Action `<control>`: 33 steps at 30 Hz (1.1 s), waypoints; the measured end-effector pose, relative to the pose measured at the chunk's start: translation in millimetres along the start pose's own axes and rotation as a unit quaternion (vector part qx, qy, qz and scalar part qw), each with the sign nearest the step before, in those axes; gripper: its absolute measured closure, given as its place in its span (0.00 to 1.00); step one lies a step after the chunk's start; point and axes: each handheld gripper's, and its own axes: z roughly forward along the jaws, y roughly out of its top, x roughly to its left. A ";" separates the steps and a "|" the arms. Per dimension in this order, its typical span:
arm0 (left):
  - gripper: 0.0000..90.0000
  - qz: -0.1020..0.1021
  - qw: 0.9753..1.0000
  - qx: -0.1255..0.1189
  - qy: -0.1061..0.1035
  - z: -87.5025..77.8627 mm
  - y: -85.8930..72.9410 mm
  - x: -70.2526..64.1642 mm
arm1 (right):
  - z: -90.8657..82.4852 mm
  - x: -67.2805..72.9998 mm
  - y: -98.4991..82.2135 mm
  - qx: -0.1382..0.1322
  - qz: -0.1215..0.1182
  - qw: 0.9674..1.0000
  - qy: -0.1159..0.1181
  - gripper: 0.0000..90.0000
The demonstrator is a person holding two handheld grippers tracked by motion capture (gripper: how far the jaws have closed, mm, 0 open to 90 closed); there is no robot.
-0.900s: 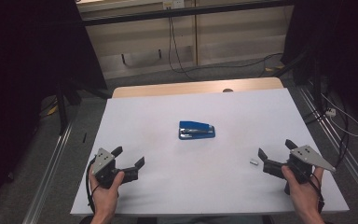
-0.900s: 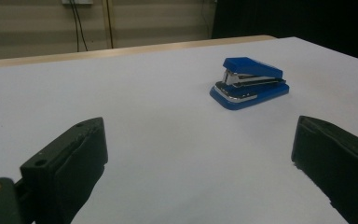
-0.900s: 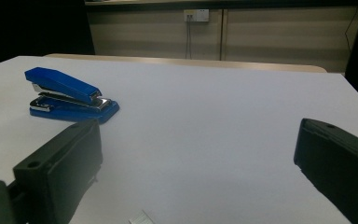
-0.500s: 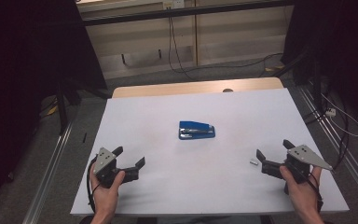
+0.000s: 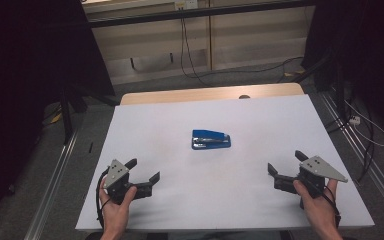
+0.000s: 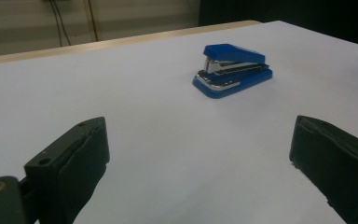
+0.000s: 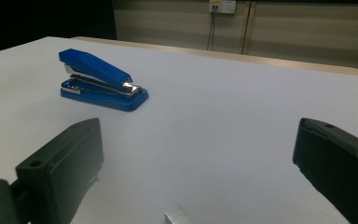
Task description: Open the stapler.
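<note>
A blue stapler (image 5: 210, 139) lies closed near the middle of the white table (image 5: 170, 115). My left gripper (image 5: 143, 170) rests at the front left, held in a hand, its jaws wide apart and empty. In the left gripper view the stapler (image 6: 233, 70) sits ahead and to the right of the gripper (image 6: 200, 154). My right gripper (image 5: 285, 162) is at the front right, also open with nothing between its jaws. The right gripper view has the stapler (image 7: 100, 80) ahead on the left of the gripper (image 7: 198, 154). A small silvery staple strip (image 7: 179, 217) lies just under that gripper.
A bare wooden strip (image 5: 205, 94) runs along the table's far edge. Beyond it are the floor, cables (image 5: 365, 130) and a pale wall. Metal rails (image 5: 55, 170) flank the table on both sides. Open white surface surrounds the stapler on all sides.
The right gripper has edged a little to the left. The left gripper and the stapler have stayed where they were.
</note>
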 end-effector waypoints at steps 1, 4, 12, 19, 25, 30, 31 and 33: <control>0.06 0.000 1.000 0.000 0.000 0.0 0.0 0.0 | 0.0 0.0 0.0 0.000 0.000 1.000 0.000 0.01; 0.06 -0.004 1.000 0.003 -0.021 4.3 0.9 -1.9 | 3.0 5.1 0.0 0.005 -0.003 1.000 0.011 0.01; 0.06 0.004 0.999 0.004 -0.049 15.0 3.0 -7.3 | 8.4 13.1 6.3 -0.006 -0.006 1.000 0.022 0.02; 0.07 0.008 0.999 0.009 -0.053 31.9 7.1 -11.3 | 20.3 18.3 10.8 -0.003 -0.008 0.999 0.034 0.04; 0.07 0.014 0.998 0.012 -0.064 39.7 14.6 -16.4 | 24.1 20.3 18.3 -0.006 -0.012 0.998 0.057 0.02; 0.07 0.019 0.997 0.011 -0.068 48.1 20.0 -16.2 | 38.6 31.6 21.8 0.014 -0.036 0.994 0.100 0.01; 0.06 0.016 0.997 0.010 -0.069 49.4 19.9 -16.4 | 41.3 33.3 22.9 0.018 -0.040 0.993 0.110 0.02; 0.05 0.021 0.997 0.010 -0.070 53.3 20.9 -15.9 | 45.8 36.4 24.7 0.010 -0.045 0.993 0.107 0.01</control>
